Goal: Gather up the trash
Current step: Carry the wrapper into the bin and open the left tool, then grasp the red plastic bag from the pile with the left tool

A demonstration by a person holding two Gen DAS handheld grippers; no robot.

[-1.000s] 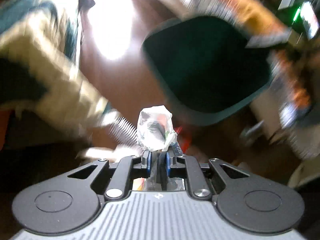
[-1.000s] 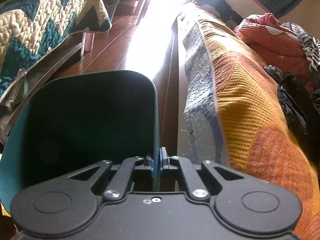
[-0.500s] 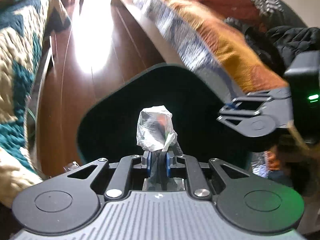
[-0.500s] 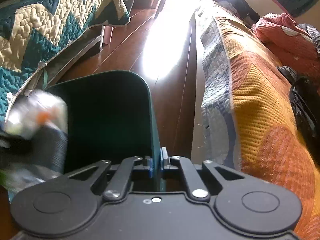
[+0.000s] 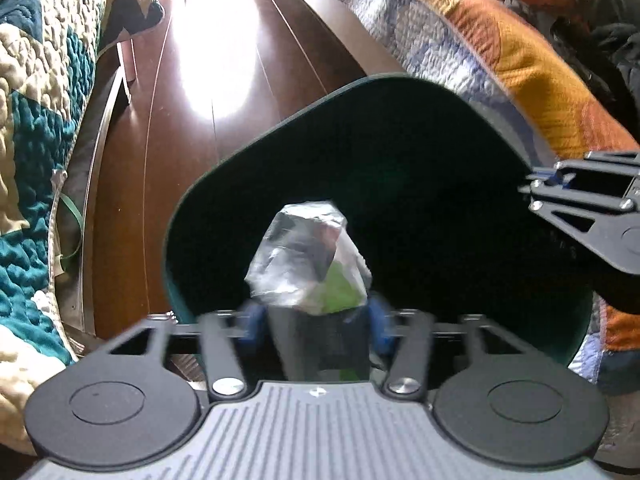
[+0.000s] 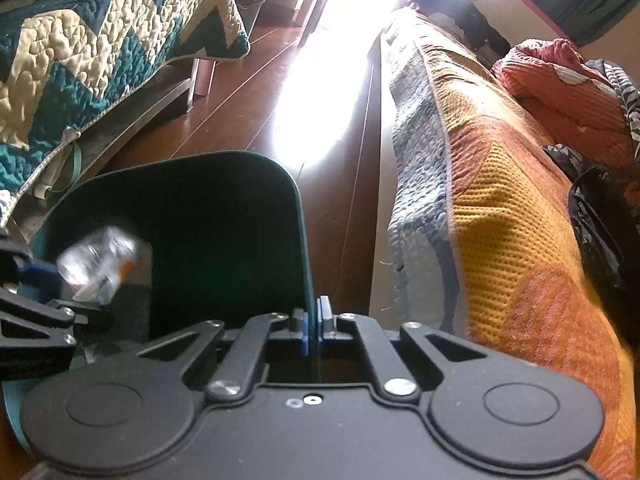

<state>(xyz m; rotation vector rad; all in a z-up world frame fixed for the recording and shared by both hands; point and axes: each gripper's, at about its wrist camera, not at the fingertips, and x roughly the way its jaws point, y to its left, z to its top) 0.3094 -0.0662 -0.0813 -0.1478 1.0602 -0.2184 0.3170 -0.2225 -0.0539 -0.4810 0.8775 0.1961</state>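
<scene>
The crumpled plastic wrapper is clear and shiny, with a green patch low on one side in the left wrist view and a small orange spot in the right wrist view. It is in front of the dark inside of the green trash bin, over the bin's open mouth. It sits between the two blue-padded fingers of the left gripper, which are spread wide apart and look blurred; whether the pads touch the wrapper I cannot tell, so this gripper appears released. In the right wrist view the same wrapper is seen just beyond the left gripper's blue pad, at the left side of the bin's opening.

The right gripper is clenched on the thin edge of the bin, with the rim pressed between its two fingers, and the bin is tipped so that its opening faces the cameras. In the left wrist view the right gripper comes in from the right, at the bin's rim.

Behind the bin is a dark wooden floor with a strong white glare. To the left is a bed with a teal and cream zigzag quilt. To the right is a bed with an orange and blue cover, with a red blanket and dark clothes lying on it.
</scene>
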